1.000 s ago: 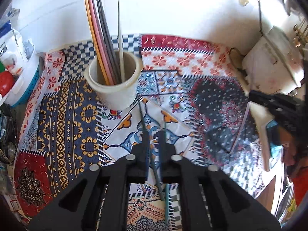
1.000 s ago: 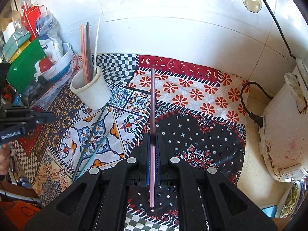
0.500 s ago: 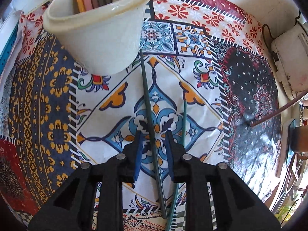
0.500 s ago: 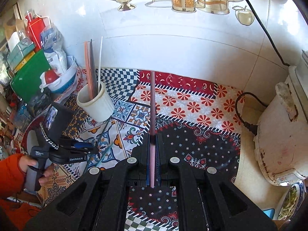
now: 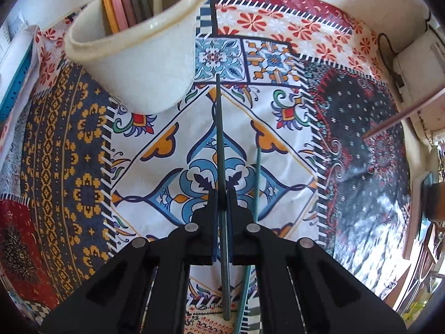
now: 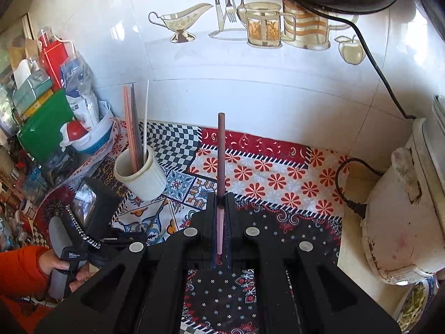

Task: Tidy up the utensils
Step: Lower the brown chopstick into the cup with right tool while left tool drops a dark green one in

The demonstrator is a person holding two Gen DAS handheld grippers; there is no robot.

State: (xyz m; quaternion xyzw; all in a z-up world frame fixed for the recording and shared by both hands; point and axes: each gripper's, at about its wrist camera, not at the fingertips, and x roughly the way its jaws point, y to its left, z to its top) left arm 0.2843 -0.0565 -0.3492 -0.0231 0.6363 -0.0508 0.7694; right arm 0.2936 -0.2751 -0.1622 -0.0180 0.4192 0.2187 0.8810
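White wall tiles printed with cutlery and jugs back a counter spread with a bright patchwork-patterned cloth. At the left, a cream ceramic cup stands upright on it, holding orange, pink, grey and white chopsticks. Just beside the cup, the left gripper points steeply down; its jaws have just been closing and now pinch a dark green chopstick lying on the cloth. A lighter teal chopstick lies loose alongside. Further right, the right gripper is clamped on a pinkish-brown chopstick, raised clear above the cloth.
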